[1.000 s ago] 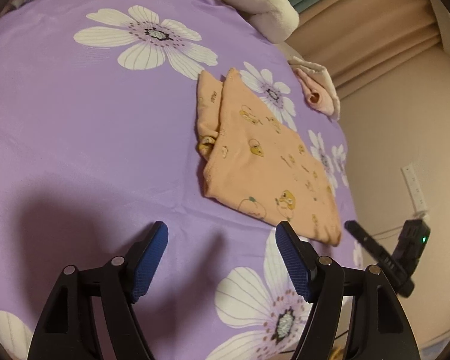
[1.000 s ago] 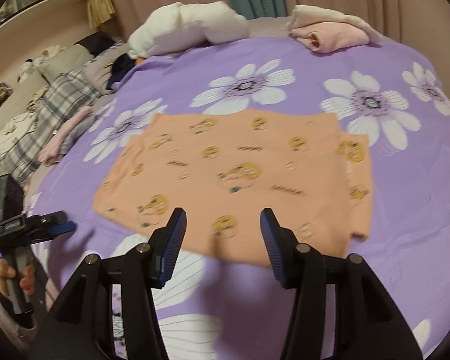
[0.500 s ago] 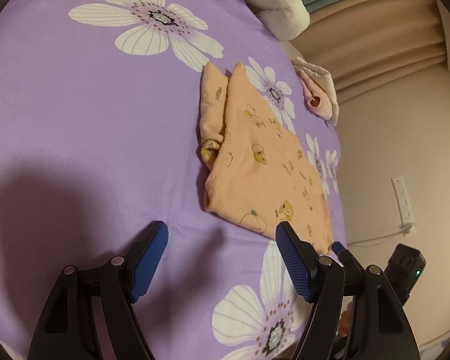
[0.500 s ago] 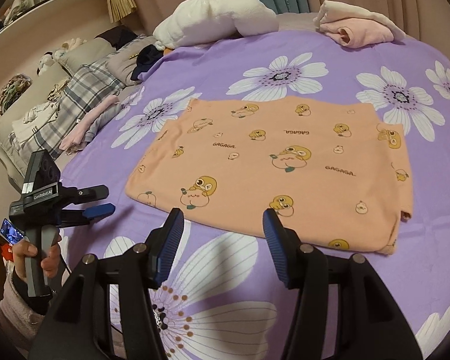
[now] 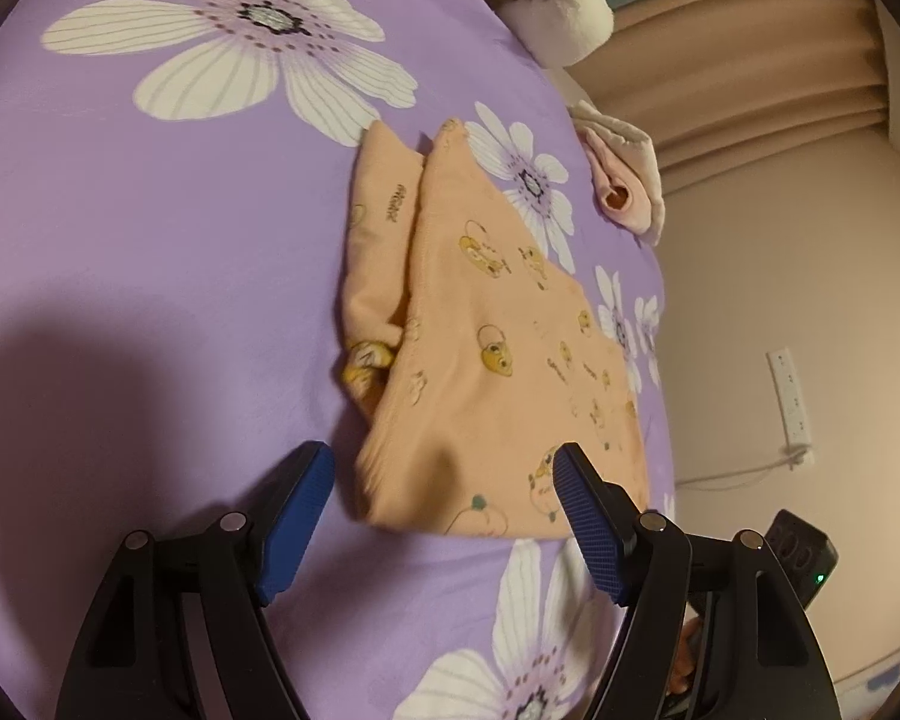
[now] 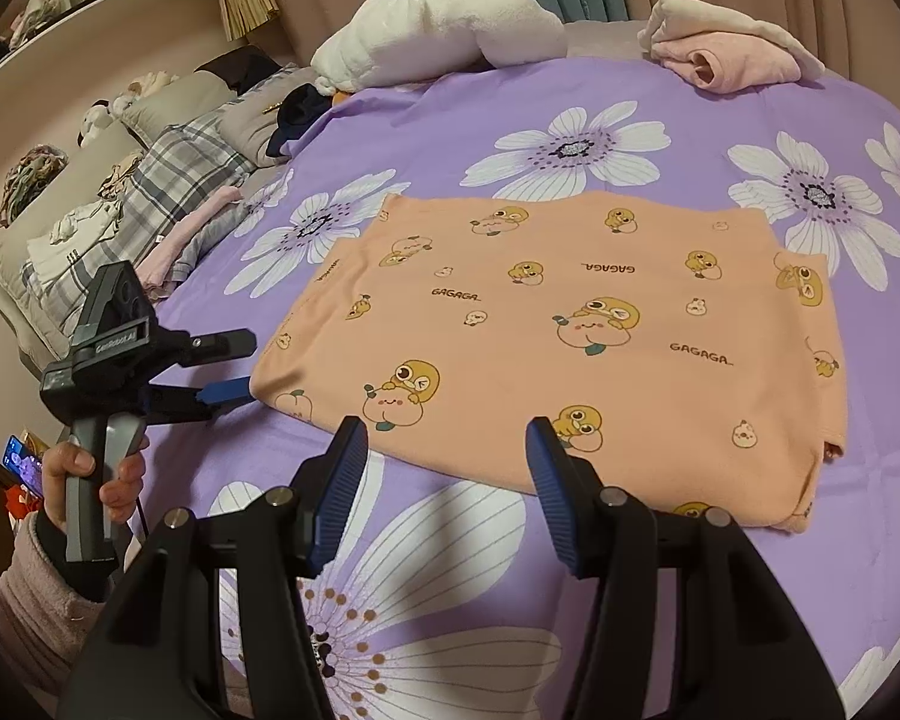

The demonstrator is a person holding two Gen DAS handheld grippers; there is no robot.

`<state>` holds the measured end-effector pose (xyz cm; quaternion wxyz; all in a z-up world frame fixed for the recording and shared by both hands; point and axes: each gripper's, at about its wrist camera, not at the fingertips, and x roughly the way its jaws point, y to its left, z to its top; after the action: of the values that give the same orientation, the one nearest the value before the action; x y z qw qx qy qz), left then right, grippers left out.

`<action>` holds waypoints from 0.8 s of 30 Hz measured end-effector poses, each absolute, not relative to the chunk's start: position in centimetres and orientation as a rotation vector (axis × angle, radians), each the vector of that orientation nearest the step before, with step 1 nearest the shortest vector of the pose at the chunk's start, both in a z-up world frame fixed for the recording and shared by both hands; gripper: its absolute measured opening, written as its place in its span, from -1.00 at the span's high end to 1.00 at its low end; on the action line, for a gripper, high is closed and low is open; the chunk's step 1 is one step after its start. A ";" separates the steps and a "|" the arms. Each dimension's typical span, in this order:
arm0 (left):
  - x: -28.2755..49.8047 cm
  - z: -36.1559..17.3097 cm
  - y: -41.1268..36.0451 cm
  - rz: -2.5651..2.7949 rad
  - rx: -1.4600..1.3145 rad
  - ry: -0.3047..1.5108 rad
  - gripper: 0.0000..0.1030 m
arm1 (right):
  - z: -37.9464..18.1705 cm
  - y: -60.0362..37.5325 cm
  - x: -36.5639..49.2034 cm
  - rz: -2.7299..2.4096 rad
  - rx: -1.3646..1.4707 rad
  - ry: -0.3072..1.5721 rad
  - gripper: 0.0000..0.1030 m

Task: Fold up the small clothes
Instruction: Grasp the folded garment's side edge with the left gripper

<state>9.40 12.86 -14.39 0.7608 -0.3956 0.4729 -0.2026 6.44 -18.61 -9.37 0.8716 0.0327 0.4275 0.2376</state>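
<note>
Left wrist: left gripper open, empty, orange printed garment just ahead, near corner between jaws; right wrist: right gripper open, empty, hem just ahead on purple floral bedspread; thin, limp, light knit; pinch near-edge corners.

The garment lies flat on the bed — the left hand-held gripper at its left corner, the right hand-held gripper before its near edge; pillow and folded clothes behind.
</note>
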 end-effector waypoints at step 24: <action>14.0 -14.5 10.2 -0.518 -0.881 1.071 -0.44 | -10.0 -21.0 6.8 0.456 0.119 0.896 -0.06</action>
<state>13.98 10.18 -14.51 0.7383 -0.4012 0.4880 -0.2362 6.83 -20.98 -10.00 0.8746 0.0571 0.4290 0.2185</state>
